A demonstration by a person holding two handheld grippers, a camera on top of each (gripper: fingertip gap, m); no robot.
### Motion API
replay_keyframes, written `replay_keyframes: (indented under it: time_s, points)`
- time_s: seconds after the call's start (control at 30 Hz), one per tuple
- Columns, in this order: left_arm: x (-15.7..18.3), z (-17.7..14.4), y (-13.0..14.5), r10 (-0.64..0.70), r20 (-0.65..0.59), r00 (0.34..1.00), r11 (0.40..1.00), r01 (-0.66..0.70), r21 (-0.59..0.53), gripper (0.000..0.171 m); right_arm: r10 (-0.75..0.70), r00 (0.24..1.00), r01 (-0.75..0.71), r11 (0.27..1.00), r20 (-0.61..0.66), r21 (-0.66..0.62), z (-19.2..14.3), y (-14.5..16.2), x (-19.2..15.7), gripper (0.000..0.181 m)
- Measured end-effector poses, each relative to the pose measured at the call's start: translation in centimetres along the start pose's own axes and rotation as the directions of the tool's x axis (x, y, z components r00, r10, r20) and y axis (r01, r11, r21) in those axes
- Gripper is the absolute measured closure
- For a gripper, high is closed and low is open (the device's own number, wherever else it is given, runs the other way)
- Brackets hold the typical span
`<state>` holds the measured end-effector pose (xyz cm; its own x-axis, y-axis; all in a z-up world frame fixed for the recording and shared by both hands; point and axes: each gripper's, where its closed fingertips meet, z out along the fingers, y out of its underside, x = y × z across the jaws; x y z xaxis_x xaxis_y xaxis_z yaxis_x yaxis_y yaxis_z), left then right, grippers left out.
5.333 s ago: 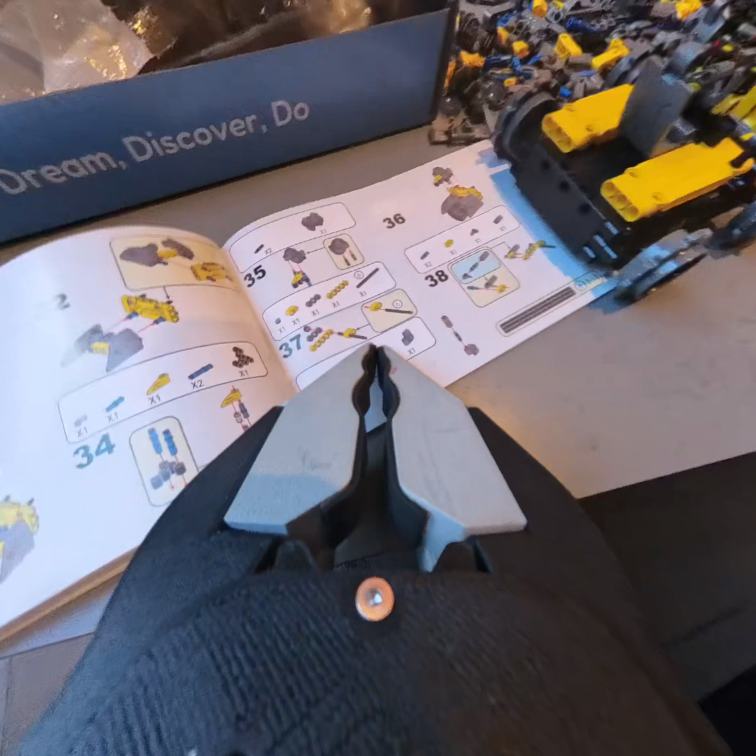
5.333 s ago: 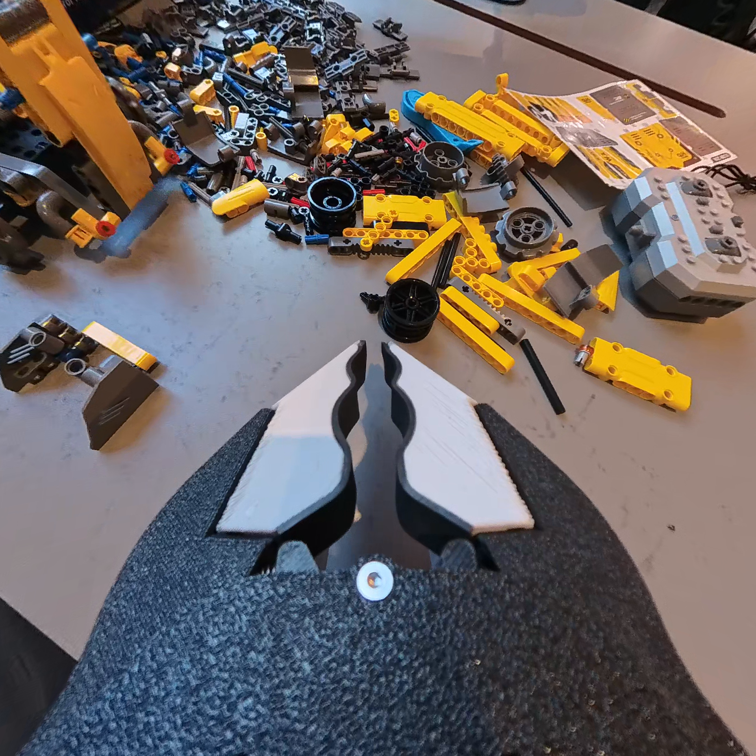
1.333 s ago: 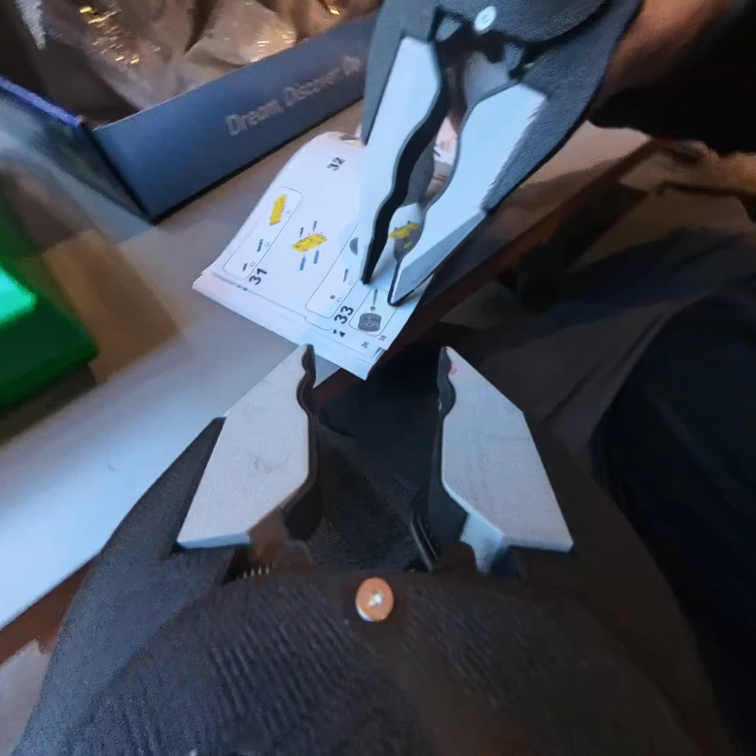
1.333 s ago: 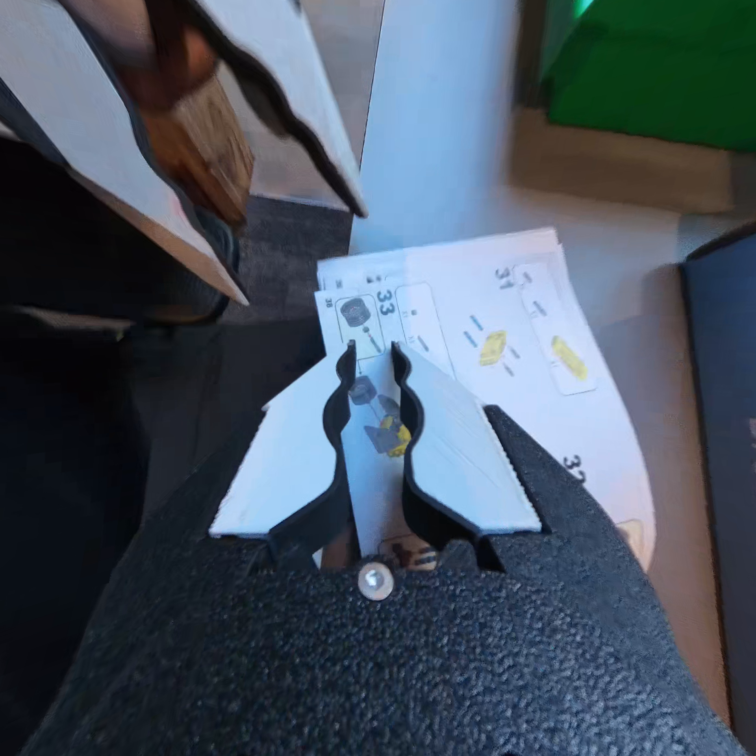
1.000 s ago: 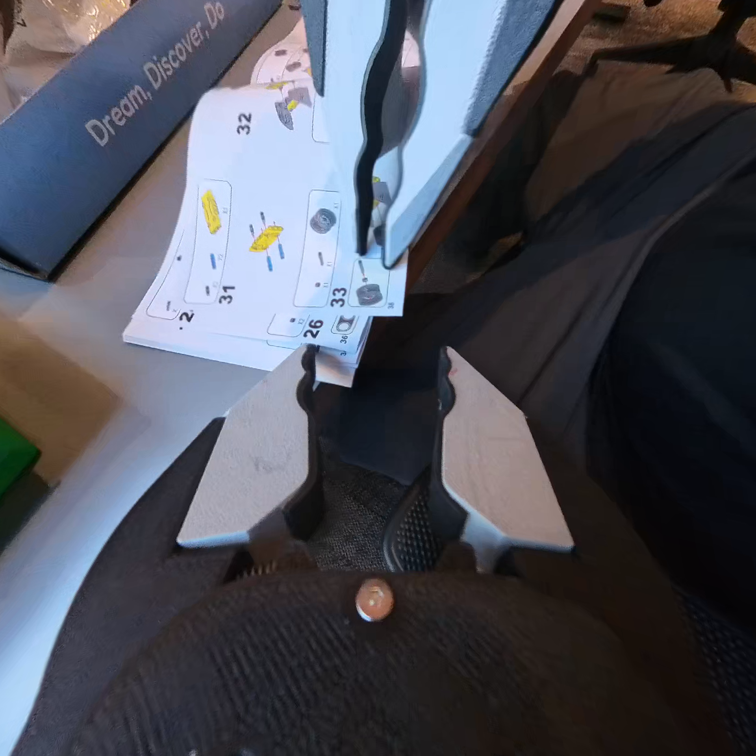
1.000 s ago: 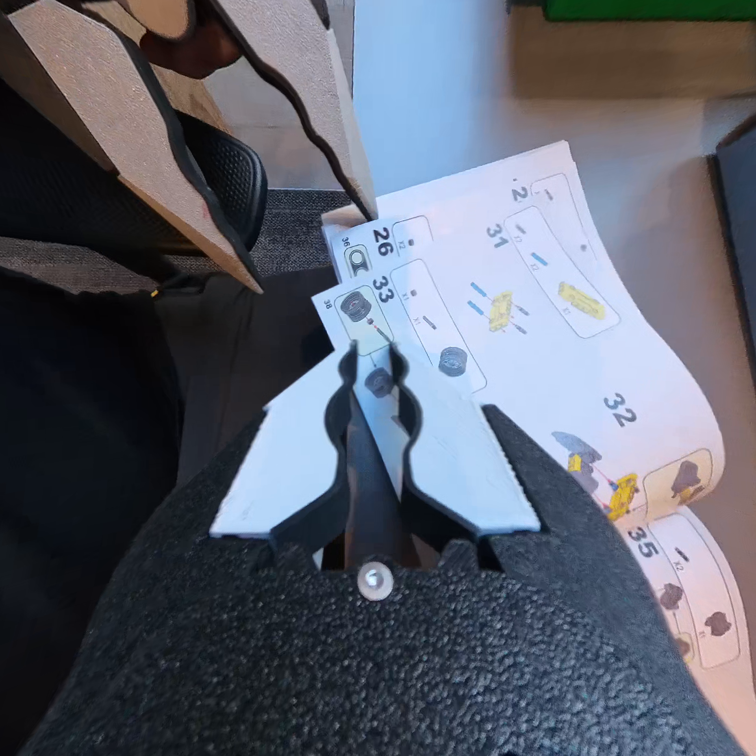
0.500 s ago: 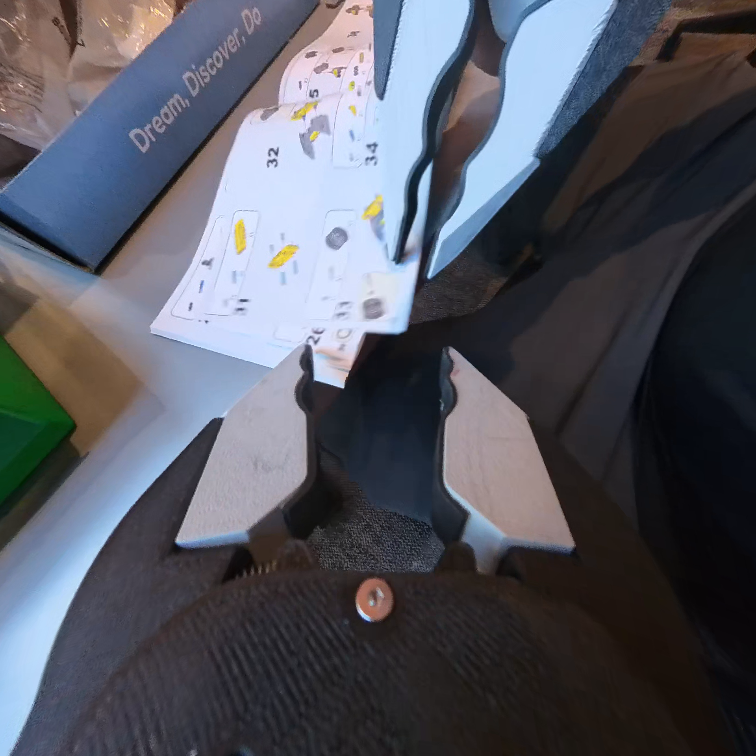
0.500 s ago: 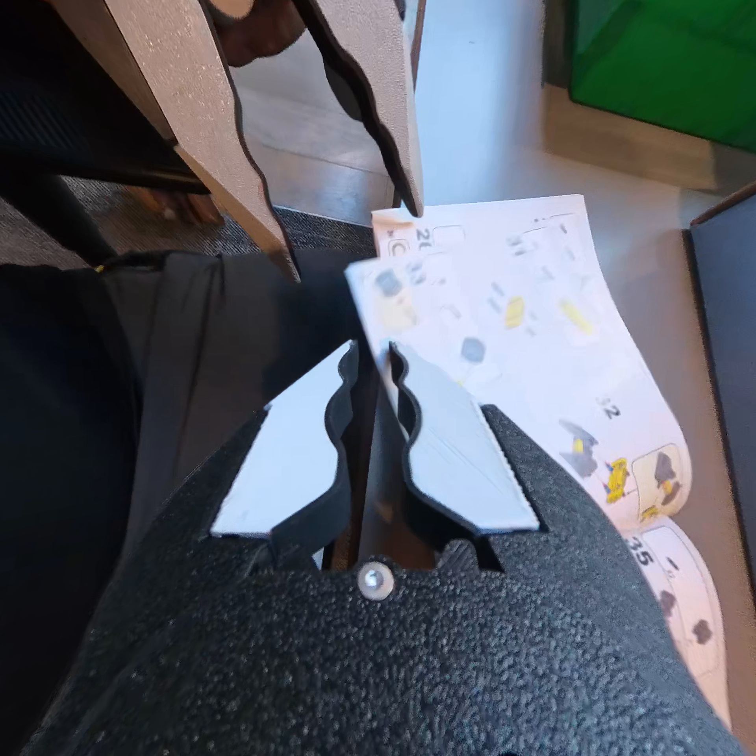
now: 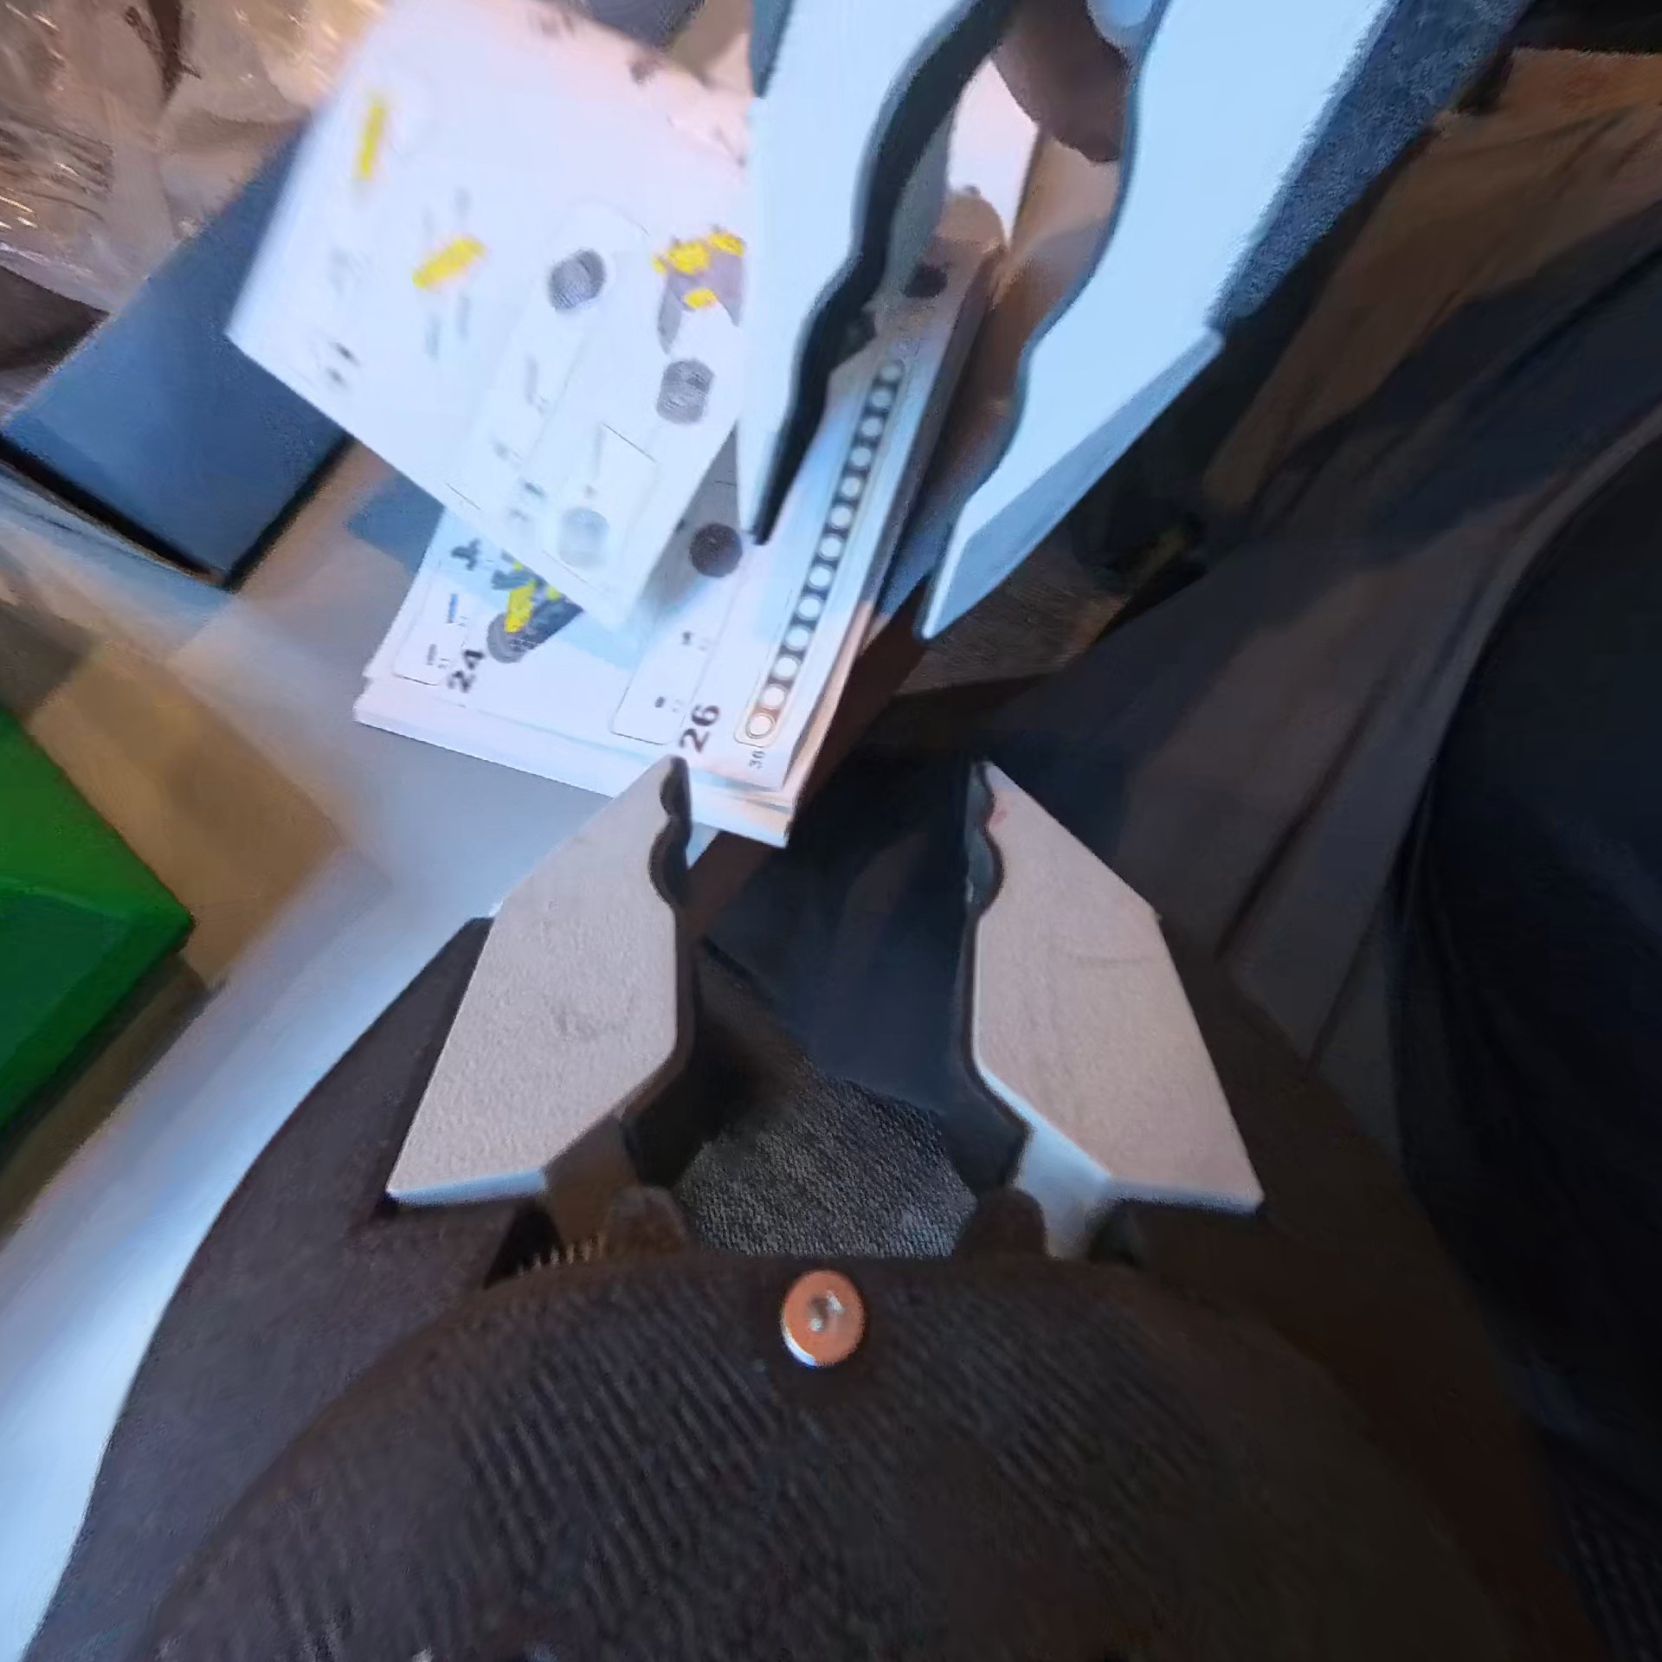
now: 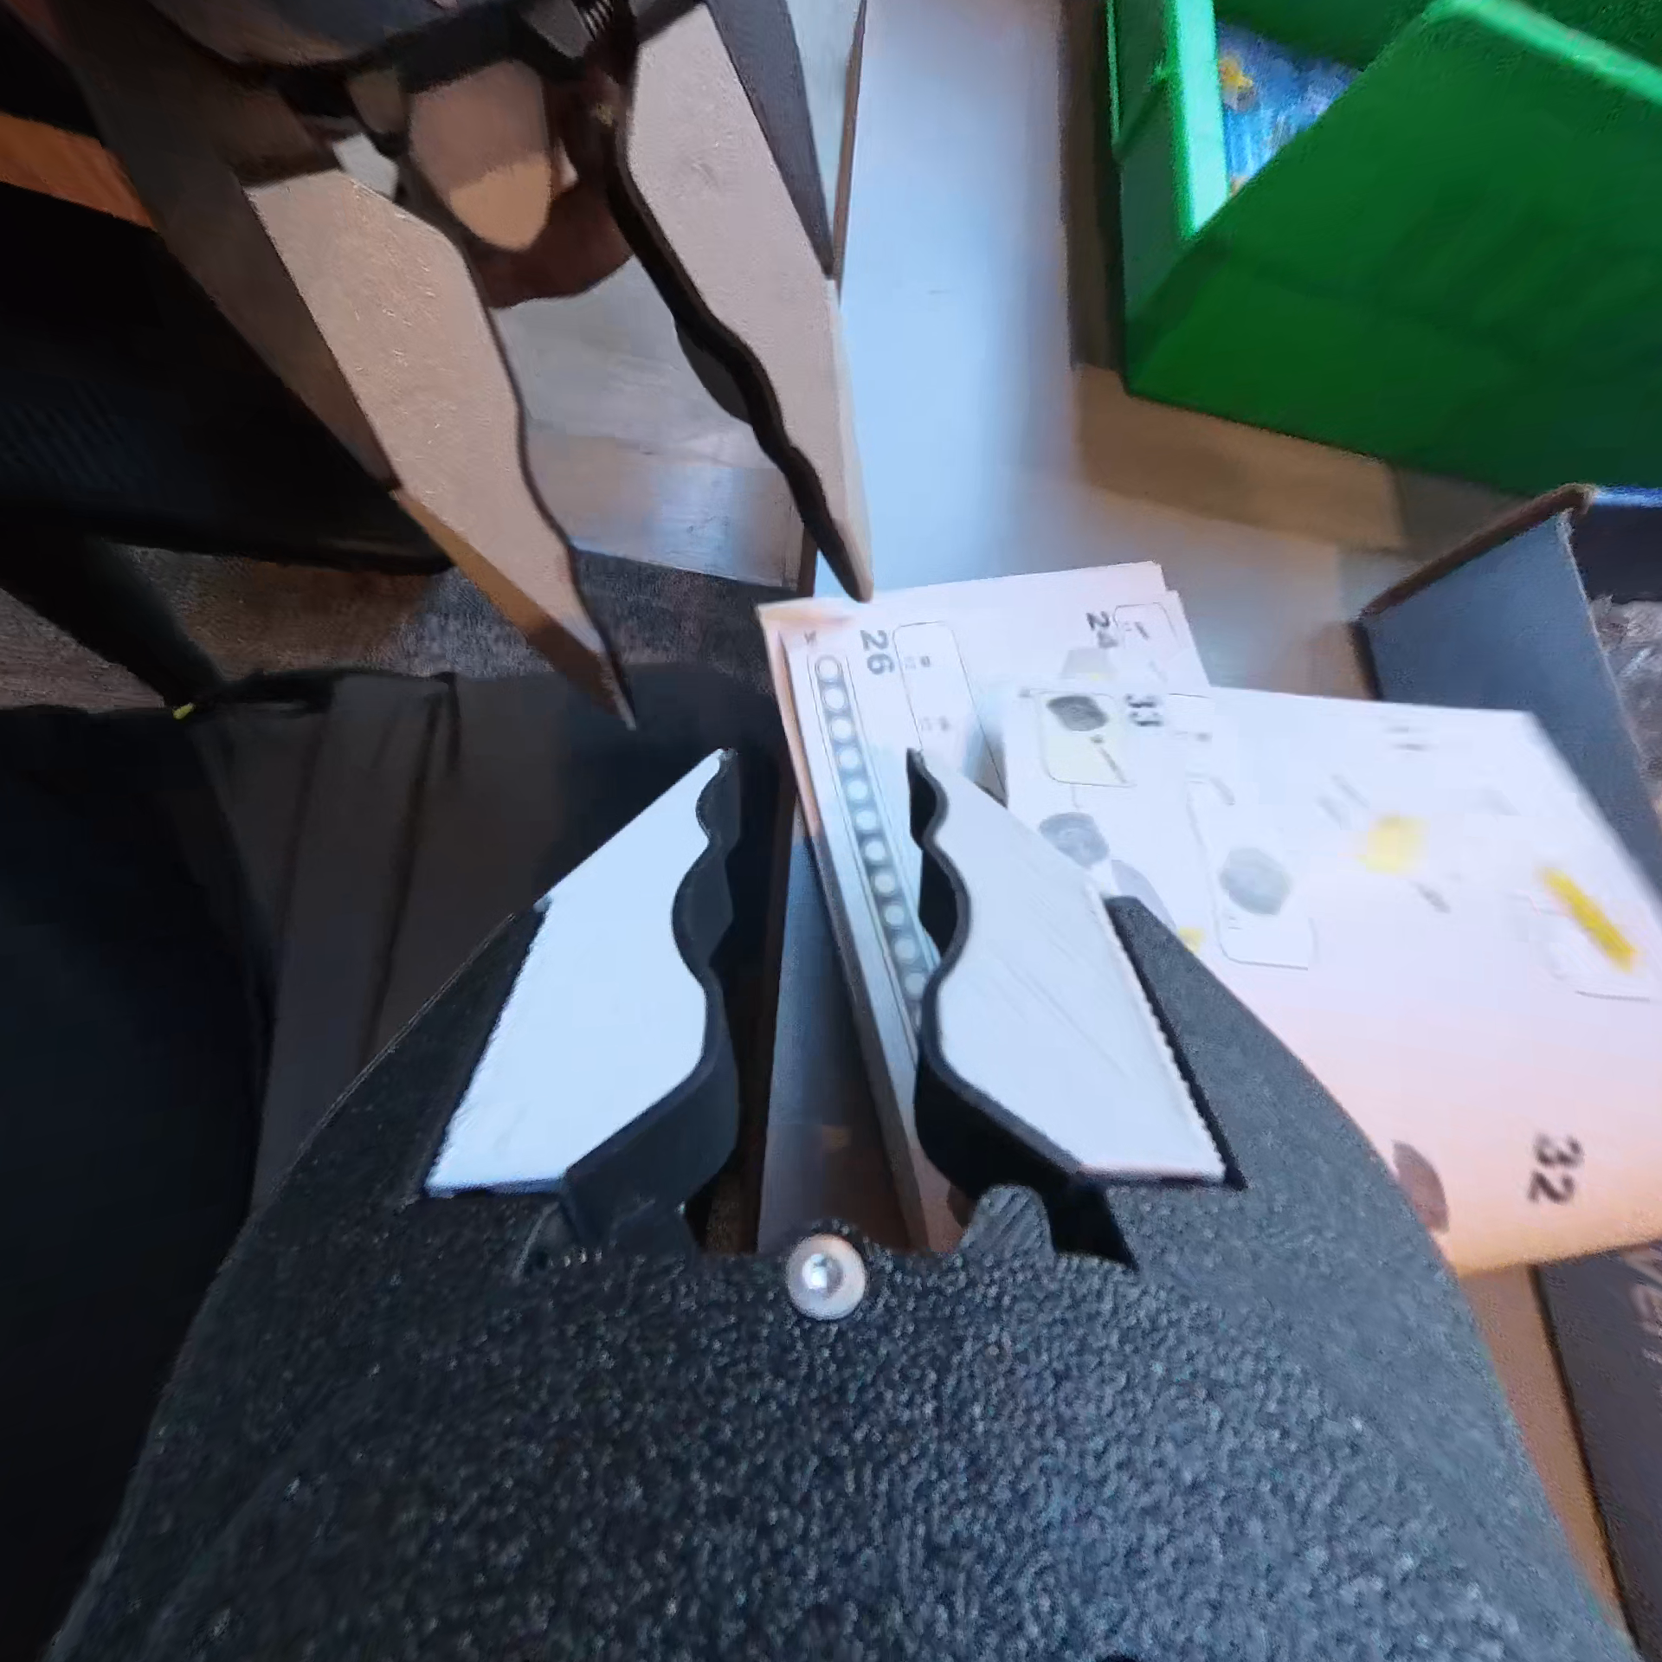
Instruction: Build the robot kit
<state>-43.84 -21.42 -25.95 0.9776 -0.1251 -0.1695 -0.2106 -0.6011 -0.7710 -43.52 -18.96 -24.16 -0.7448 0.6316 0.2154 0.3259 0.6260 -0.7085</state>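
While hovering just off the counter edge, shows left gripper spread wide, fingers released, gripping nothing. Left fingertip right at the near corner of the instruction booklet; contact hard to tell through blur. Right fingertip out over dark trousers and grey chair seat, clear of paper.

Seen coming in from the opposite side: right gripper, also parted, not clamped. Booklet's outer margin, printed with a row of small circles, running through the gap between its fingers without being pinched. In left wrist view, same gripper straddling that margin from above. One loose page curled up off the stack beside it, blurred.

Booklet lying at the very counter edge, corner slightly overhanging. Left gripper in right wrist view pointing down at the booklet corner, tips apart.

Room: open air over the lap on the off-counter side. Hemmed in on the counter side by a dark blue box just past the pages and a green box farther along; also visible as and.

Writing: bold step numbers and yellow-and-grey part diagrams on the pages, partly sharp, partly smeared. No brand mark readable.
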Motion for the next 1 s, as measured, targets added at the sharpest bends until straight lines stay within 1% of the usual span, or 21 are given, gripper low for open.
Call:
replay_keyframes:
  time_s: [0.07,0.13,0.23,0.3,0.33,0.4,0.47,0.53,0.57,0.67,0.8,0.87,0.93,1.0]
  points:
    - [0.4,0.3,0.3,0.019,-0.023,1.000,1.000,-0.019,-0.018,0.111,0.023,1.000,-0.023,0.998,0.004,-0.063,0.4,1.0,0.4,0.140]
    - [0.8,0.5,0.1,0.050,-0.030,0.998,0.999,-0.050,-0.019,0.111,0.041,0.998,-0.045,0.994,-0.047,-0.101,0.1,1.9,1.5,0.138]
    - [1.0,0.9,-0.3,0.060,-0.038,0.998,0.998,-0.060,-0.011,0.109,0.054,0.996,-0.058,0.997,-0.076,-0.051,-2.2,1.1,1.3,0.139]
    - [1.1,1.1,-0.5,0.063,-0.045,0.997,0.998,-0.063,-0.009,0.108,0.042,0.994,-0.042,0.999,-0.098,0.009,-4.9,0.4,0.2,0.141]
    - [1.1,1.1,-0.5,0.069,-0.042,0.997,0.998,-0.070,-0.006,0.108,0.055,0.990,-0.050,0.998,-0.134,0.038,-6.4,0.5,-0.1,0.144]
    - [1.3,1.2,-0.5,0.064,-0.055,0.996,0.998,-0.064,0.003,0.109,0.145,0.964,-0.128,0.988,-0.223,0.088,-9.2,2.2,0.8,0.144]
    - [1.4,1.6,-0.3,0.052,-0.077,0.996,0.999,-0.052,0.003,0.109,0.257,0.937,-0.242,0.966,-0.234,0.092,-10.3,4.6,1.4,0.140]
    - [1.4,1.7,-0.6,0.060,-0.079,0.995,0.998,-0.060,0.004,0.110,0.328,0.919,-0.311,0.944,-0.221,0.107,-10.3,5.7,1.6,0.137]
    - [1.5,1.7,-1.0,0.067,-0.079,0.995,0.998,-0.066,0.009,0.109,0.337,0.913,-0.320,0.941,-0.228,0.110,-10.1,6.0,1.8,0.136]
    - [2.0,1.4,-2.5,0.092,-0.087,0.992,0.995,-0.088,0.041,0.109,0.307,0.914,-0.288,0.951,-0.263,0.111,-9.2,5.8,2.7,0.134]
    - [1.9,1.8,-3.6,0.107,-0.094,0.990,0.994,-0.104,0.044,0.108,0.292,0.912,-0.271,0.956,-0.287,0.111,-7.9,5.6,4.0,0.127]
    - [2.0,2.0,-4.4,0.114,-0.105,0.988,0.992,-0.107,0.065,0.108,0.259,0.906,-0.242,0.966,-0.336,0.091,-7.6,6.0,4.8,0.124]
    - [2.1,2.5,-5.4,0.115,-0.120,0.986,0.991,-0.105,0.087,0.108,0.193,0.889,-0.187,0.981,-0.415,0.054,-7.6,6.4,5.7,0.125]
    - [2.2,3.0,-6.2,0.129,-0.126,0.984,0.988,-0.116,0.103,0.108,0.165,0.865,-0.152,0.986,-0.474,0.065,-8.2,6.0,6.4,0.128]
